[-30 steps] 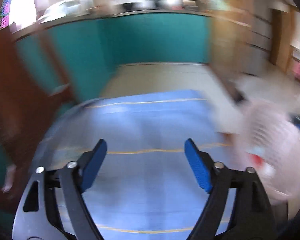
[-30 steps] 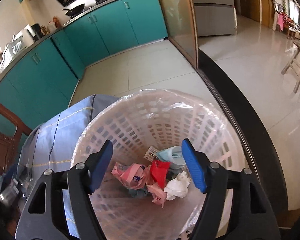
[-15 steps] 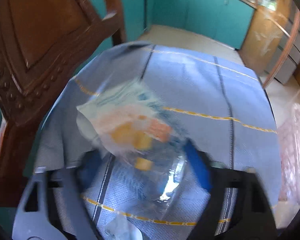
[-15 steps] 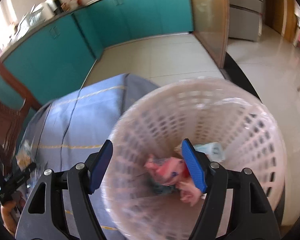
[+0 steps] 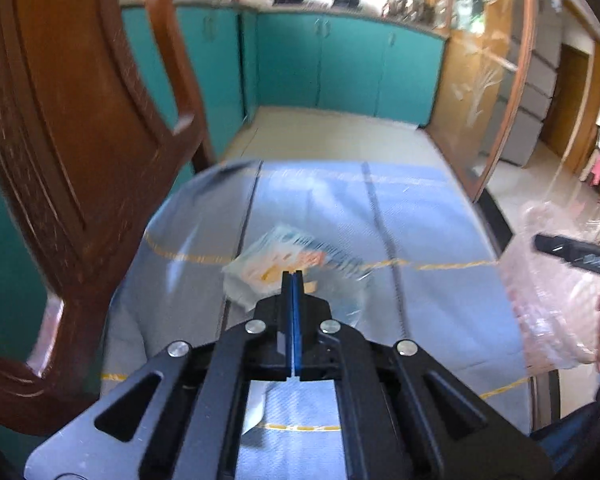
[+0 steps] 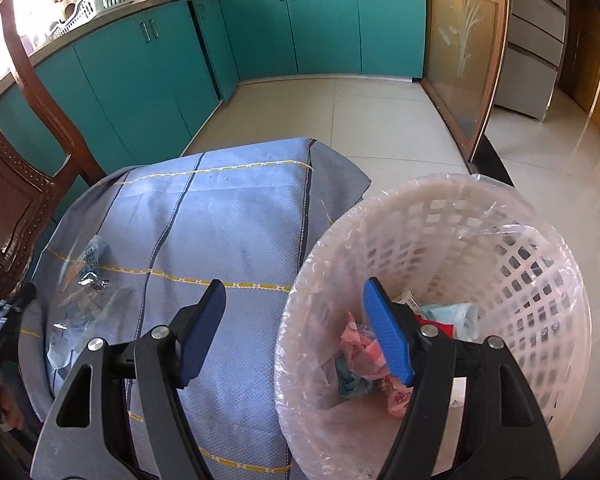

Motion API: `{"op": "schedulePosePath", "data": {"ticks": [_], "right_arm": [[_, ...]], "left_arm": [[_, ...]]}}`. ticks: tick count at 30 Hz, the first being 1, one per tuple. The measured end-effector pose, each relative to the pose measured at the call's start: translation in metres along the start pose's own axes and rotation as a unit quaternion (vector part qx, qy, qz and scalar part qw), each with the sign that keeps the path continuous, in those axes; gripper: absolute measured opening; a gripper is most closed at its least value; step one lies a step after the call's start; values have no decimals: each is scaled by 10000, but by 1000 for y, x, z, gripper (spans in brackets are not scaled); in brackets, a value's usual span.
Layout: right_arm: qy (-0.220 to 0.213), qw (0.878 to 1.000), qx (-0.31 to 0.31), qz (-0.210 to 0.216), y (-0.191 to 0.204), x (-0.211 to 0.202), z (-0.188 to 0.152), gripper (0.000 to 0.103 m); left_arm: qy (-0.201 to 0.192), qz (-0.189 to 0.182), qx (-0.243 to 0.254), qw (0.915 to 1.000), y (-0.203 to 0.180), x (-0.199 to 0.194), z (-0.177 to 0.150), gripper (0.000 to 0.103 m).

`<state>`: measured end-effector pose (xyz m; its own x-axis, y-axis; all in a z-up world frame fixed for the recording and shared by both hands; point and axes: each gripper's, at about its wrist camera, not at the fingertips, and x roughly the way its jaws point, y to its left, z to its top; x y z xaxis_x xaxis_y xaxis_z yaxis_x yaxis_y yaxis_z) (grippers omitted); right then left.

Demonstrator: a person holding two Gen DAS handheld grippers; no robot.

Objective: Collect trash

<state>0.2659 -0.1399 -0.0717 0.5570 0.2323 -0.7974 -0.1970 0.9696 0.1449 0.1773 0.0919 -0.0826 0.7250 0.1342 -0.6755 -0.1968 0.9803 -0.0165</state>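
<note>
My left gripper [image 5: 293, 280] is shut on a clear plastic snack wrapper [image 5: 284, 264] with orange and blue print, on or just above the blue tablecloth [image 5: 420, 232]. The wrapper also shows at the left in the right wrist view [image 6: 88, 268], with the left gripper's tip [image 6: 8, 312] beside it. My right gripper [image 6: 296, 320] is open and empty, above the edge between the table and a pink lattice waste basket [image 6: 500, 240] lined with a clear bag. Crumpled wrappers [image 6: 364, 356] lie in the basket's bottom. The basket [image 5: 552, 292] shows blurred at the right of the left wrist view.
A carved brown wooden chair [image 5: 60, 160] stands close at the table's left side, also visible in the right wrist view [image 6: 16, 184]. Teal kitchen cabinets [image 6: 260, 28] line the far wall across a tiled floor [image 6: 340, 120]. A glass-panelled wooden door [image 6: 460, 52] stands at the right.
My left gripper swung onto the wrapper and closed on it. My right gripper shifted left from over the basket's middle to its left rim, staying open.
</note>
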Motion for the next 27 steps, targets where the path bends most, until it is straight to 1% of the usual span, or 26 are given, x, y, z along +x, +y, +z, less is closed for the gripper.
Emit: {"op": "schedulePosePath", "data": {"ticks": [3, 11, 13, 14, 16, 20, 22, 23, 24, 25, 26, 27], "right_arm": [[-22, 10000, 52, -15, -3, -2, -1, 70], [-57, 10000, 61, 5, -4, -4, -2, 70], [-68, 10000, 44, 15, -4, -6, -2, 70], [-76, 10000, 39, 21, -3, -6, -2, 70], [-96, 9999, 32, 33, -3, -8, -1, 70], [-110, 9999, 23, 57, -3, -8, -1, 70], [-110, 9999, 7, 64, -2, -8, -1, 70], [-112, 9999, -1, 65, -1, -8, -1, 70], [-112, 9999, -11, 65, 0, -8, -1, 70], [-108, 9999, -14, 63, 0, -8, -2, 70], [-97, 9999, -15, 59, 0, -8, -2, 70], [-84, 9999, -21, 57, 1, -7, -2, 70]], "left_arm": [[-300, -55, 64, 9995, -9, -18, 8, 1], [-789, -276, 148, 9964, -18, -57, 19, 1], [-876, -252, 210, 9956, -17, -64, 20, 1], [-899, -206, 218, 9955, -16, -66, 20, 1], [-892, -226, 188, 9956, -13, -70, 20, 1], [-877, -189, 209, 9958, -11, -68, 18, 1], [-750, -114, 257, 9968, -11, -60, 17, 1], [-613, -127, 290, 9976, -11, -53, 16, 7], [-466, -159, 288, 9984, -10, -45, 15, 16], [-383, -87, 224, 9990, -8, -34, 14, 53], [-352, -8, 185, 9992, -8, -23, 14, 86], [-329, 19, 190, 9993, -7, -15, 14, 89]]}}
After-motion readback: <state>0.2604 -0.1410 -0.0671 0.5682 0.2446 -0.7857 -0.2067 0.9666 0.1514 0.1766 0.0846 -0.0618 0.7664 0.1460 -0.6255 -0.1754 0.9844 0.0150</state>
